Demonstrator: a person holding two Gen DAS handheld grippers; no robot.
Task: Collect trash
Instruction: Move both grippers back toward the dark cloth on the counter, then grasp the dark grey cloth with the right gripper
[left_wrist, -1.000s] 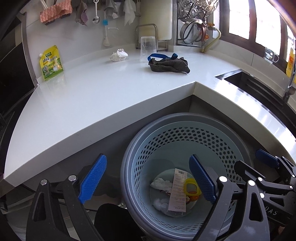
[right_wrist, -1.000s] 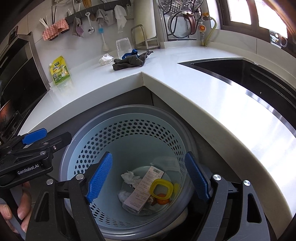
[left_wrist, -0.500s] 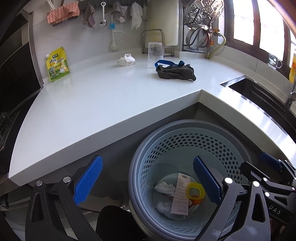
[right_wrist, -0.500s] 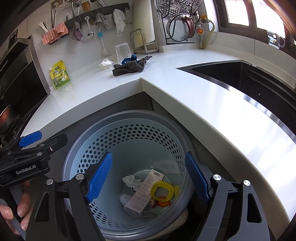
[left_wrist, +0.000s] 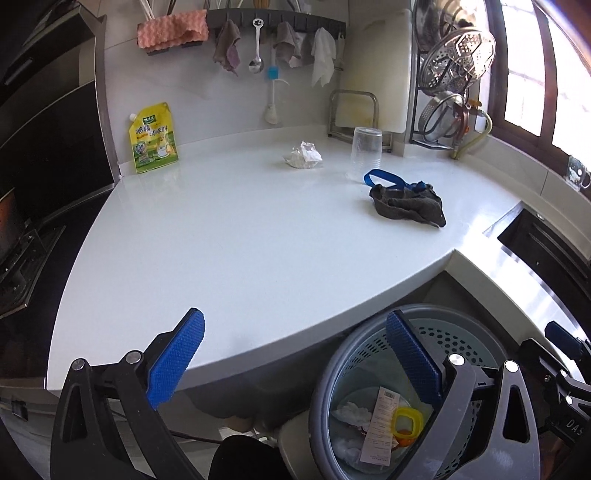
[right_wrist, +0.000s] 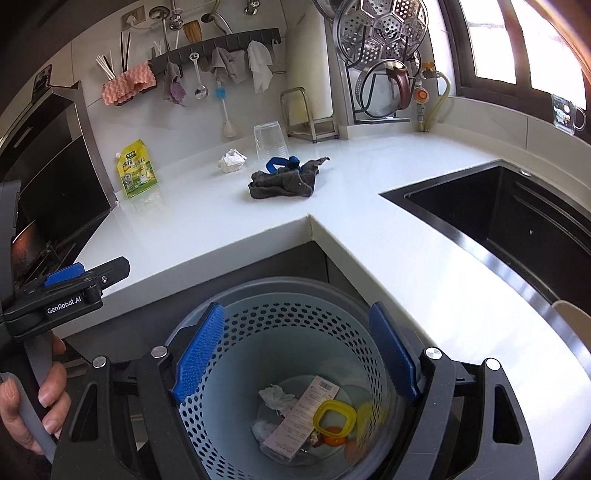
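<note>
At the far left of the white countertop (left_wrist: 236, 236) a yellow pouch (left_wrist: 153, 138) leans upright against the wall, probably kept goods rather than rubbish. The left gripper (left_wrist: 295, 360) hangs over the counter's front edge with its blue pads spread wide and nothing between them, aimed up the counter as if for another pickup. Further right, a crumpled paper wad (left_wrist: 303, 157) lies near the back wall, the likeliest trash left to collect; just beside it stands a clear plastic cup (left_wrist: 365, 153), and in front of that a grey rag (left_wrist: 406, 205) with a blue strap. Below the counter's corner sits the perforated trash bin (right_wrist: 288, 321), placed within easy reach, already holding a receipt, tissue and a yellow ring. The right gripper (right_wrist: 295, 350) hovers directly over the bin, fingers wide apart and empty.
</note>
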